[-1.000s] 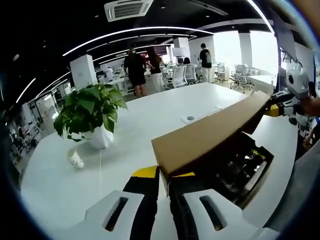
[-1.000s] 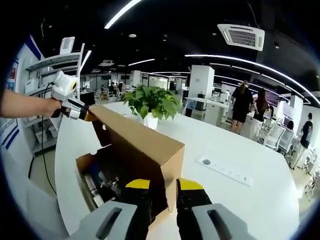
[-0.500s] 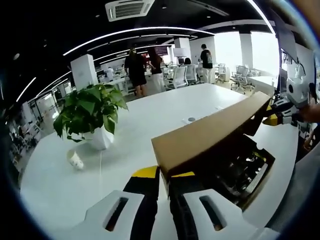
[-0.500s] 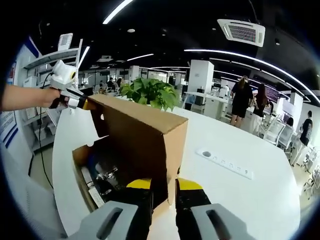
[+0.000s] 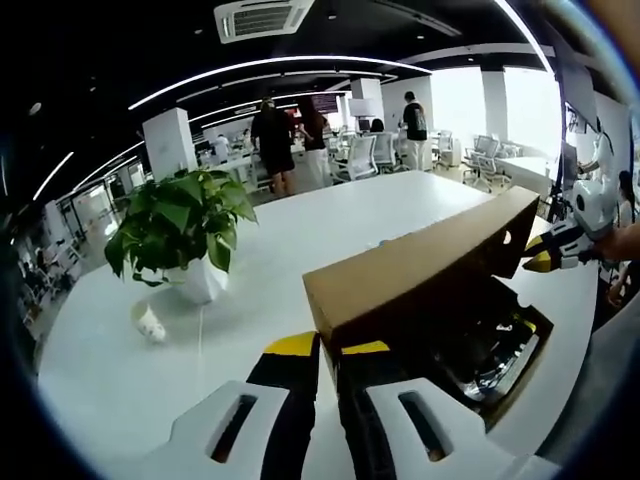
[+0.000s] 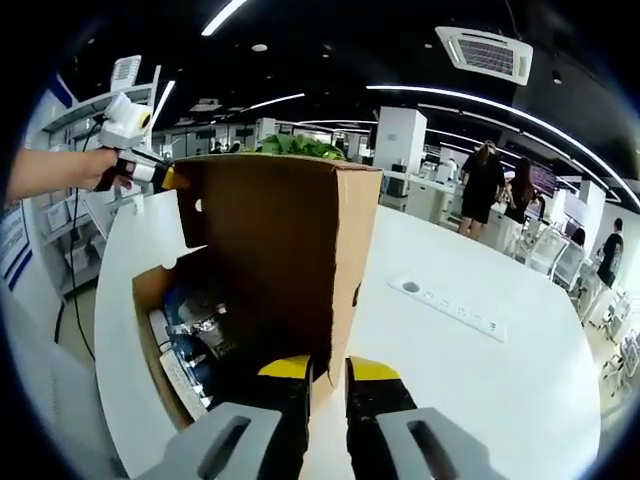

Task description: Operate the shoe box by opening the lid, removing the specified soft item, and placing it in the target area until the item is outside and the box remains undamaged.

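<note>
- The raised lid (image 6: 270,260) hides much of the shoe box (image 6: 150,330) interior; its dark contents cannot be identified.
- The potted plant (image 6: 300,148) shows just leaf tips above the lid.
- Distant people (image 5: 272,135) are too small to make out.

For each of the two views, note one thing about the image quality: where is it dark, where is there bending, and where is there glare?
Left gripper view: ceiling light strips bow into arcs from the fisheye, and the windows blow out white. Right gripper view: the underside of the raised lid is in shadow, so the box contents look murky.
</note>
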Demonstrator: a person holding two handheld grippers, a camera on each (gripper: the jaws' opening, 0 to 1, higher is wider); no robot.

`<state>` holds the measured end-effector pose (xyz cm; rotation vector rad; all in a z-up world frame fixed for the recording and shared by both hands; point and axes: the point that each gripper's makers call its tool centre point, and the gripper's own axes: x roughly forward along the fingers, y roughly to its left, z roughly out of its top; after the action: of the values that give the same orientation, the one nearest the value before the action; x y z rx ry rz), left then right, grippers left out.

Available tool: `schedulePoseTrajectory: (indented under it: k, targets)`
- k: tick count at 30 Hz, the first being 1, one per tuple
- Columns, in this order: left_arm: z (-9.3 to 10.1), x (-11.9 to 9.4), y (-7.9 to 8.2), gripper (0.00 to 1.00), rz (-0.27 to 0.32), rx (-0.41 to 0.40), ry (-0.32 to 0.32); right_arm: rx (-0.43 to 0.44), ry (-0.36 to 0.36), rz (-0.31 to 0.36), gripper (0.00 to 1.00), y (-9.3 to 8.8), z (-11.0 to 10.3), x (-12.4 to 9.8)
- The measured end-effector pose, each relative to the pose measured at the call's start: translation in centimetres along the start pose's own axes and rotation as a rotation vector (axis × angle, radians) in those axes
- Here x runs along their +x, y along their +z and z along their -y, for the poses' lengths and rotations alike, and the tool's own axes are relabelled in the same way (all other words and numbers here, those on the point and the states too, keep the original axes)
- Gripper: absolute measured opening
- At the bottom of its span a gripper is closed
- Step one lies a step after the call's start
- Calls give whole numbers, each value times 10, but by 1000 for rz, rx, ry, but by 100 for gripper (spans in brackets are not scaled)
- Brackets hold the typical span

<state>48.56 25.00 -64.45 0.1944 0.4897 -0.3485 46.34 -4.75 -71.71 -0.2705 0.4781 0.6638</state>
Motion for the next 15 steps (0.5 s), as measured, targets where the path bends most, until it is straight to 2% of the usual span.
schedulePoseTrajectory:
  k: [15]
  targets:
    - [-5,9,5,4,3,-6,-2,-1,-2,-22,5,-7,3,17]
